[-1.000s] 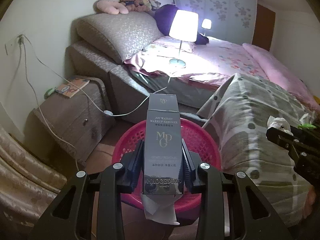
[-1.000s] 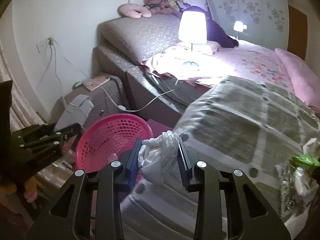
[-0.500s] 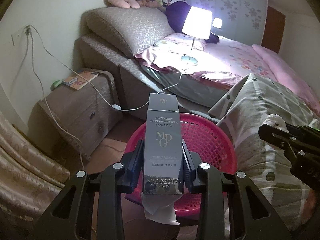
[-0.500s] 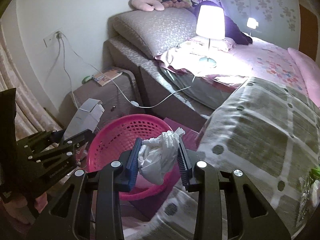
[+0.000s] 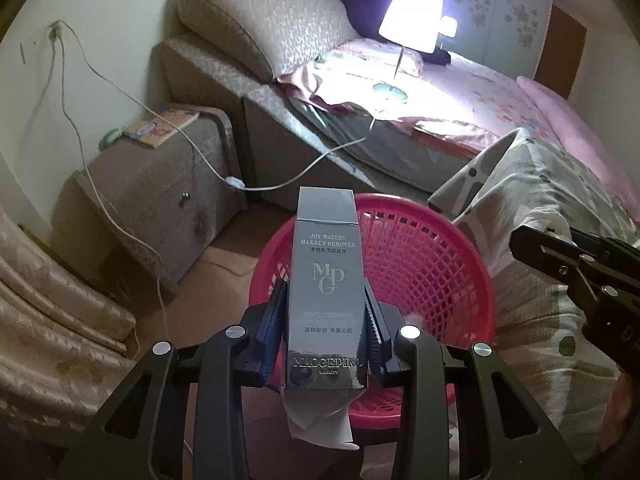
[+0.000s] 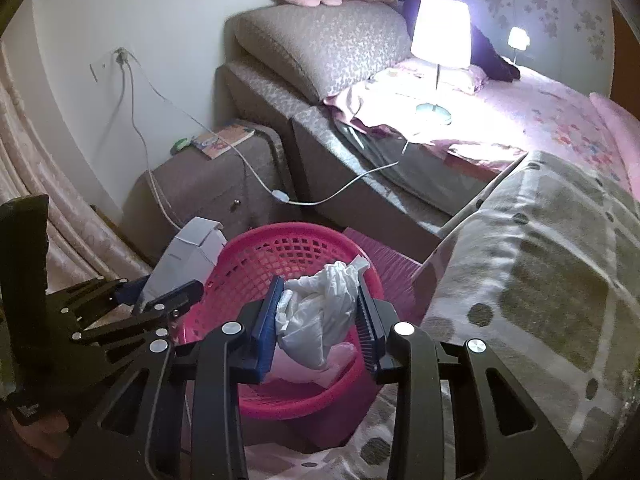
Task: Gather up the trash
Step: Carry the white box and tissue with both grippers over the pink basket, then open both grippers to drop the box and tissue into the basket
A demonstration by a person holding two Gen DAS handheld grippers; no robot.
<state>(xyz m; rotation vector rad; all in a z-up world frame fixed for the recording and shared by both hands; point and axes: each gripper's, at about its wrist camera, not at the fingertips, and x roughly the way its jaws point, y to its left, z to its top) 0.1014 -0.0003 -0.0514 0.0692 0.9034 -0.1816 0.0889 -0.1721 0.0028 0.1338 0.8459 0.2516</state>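
Observation:
My left gripper (image 5: 326,292) is shut on a tall silver makeup-remover box (image 5: 326,280), held upright over the near rim of a pink mesh basket (image 5: 432,272) on the floor. A white flap hangs under the box. My right gripper (image 6: 320,292) is shut on a crumpled white tissue wad (image 6: 320,312), which hangs over the same pink basket (image 6: 288,256). In the right wrist view the left gripper (image 6: 160,292) and its silver box (image 6: 192,252) stand at the basket's left rim. The right gripper's black fingers (image 5: 560,256) show at the right edge of the left wrist view.
A bed (image 5: 460,92) with a lit lamp (image 5: 408,20) on it lies behind the basket. A checked blanket (image 6: 540,280) hangs to the basket's right. A brown nightstand (image 5: 152,184) with a booklet stands left, with a white cord (image 5: 224,176) trailing across. Curtain folds (image 5: 40,320) fill the left.
Both grippers have come closer to the pink basket, which now looks larger. The tissue wad has moved from over the blanket to above the basket's inside. Both grips stay shut.

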